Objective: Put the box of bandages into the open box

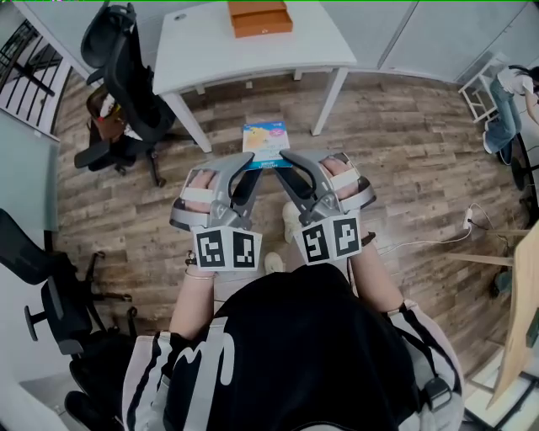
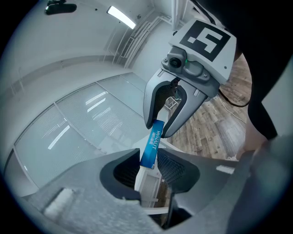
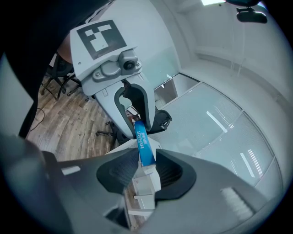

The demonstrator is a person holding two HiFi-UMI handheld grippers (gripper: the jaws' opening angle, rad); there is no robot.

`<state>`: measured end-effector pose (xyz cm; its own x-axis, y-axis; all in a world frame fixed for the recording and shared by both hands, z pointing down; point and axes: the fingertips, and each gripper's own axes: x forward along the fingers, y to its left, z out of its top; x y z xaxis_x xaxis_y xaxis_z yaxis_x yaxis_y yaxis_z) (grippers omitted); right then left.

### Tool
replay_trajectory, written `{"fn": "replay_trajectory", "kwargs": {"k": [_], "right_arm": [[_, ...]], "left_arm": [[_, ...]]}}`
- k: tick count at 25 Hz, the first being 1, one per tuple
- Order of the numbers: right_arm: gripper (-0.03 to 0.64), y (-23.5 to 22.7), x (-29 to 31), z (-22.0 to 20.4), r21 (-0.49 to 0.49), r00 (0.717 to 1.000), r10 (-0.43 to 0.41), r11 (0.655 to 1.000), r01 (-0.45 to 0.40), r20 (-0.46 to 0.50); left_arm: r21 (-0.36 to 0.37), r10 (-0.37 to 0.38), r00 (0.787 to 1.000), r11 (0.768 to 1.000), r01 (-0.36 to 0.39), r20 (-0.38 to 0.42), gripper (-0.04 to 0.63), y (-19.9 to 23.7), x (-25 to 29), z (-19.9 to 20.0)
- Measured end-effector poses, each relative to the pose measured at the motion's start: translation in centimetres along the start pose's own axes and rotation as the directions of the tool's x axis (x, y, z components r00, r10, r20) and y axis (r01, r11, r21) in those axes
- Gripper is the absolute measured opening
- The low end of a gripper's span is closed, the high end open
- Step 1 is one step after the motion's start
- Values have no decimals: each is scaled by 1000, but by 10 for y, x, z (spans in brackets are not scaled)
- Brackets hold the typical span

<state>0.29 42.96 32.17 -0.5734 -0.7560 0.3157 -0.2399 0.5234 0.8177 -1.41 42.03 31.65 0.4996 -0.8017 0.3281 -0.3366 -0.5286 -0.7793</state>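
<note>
The carrying step is in hand. The box of bandages (image 1: 265, 141) is held in the air over the wooden floor (image 1: 404, 160), just short of the near edge of the white surface (image 1: 253, 52). It is gripped from both sides at its near end: the left claw (image 1: 249, 162) is clamped on it, and so is the right claw (image 1: 284, 156).

The open box (image 1: 259, 18) lies at the far side of the surface, well apart from the load. The next move is judged to be a reach forward over the surface, keeping both grips even, before a release above the opening.

The box of bandages is held about level with its broad printed face up. Its long axis seems to run away from the person toward the surface, though its near end is covered.
</note>
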Motion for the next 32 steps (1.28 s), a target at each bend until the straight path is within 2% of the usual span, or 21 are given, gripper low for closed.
{"fn": "replay_trajectory", "kwargs": {"k": [11, 32], "right_arm": [[117, -18, 17, -12, 8, 1000, -7, 1000, 7, 27], [117, -70, 102, -56, 35, 998, 0, 999, -2, 59]], "left_arm": [[14, 10, 1000, 1000, -10, -13, 120, 16, 22, -2], [15, 15, 999, 1000, -14, -44, 121, 69, 109, -36]]}}
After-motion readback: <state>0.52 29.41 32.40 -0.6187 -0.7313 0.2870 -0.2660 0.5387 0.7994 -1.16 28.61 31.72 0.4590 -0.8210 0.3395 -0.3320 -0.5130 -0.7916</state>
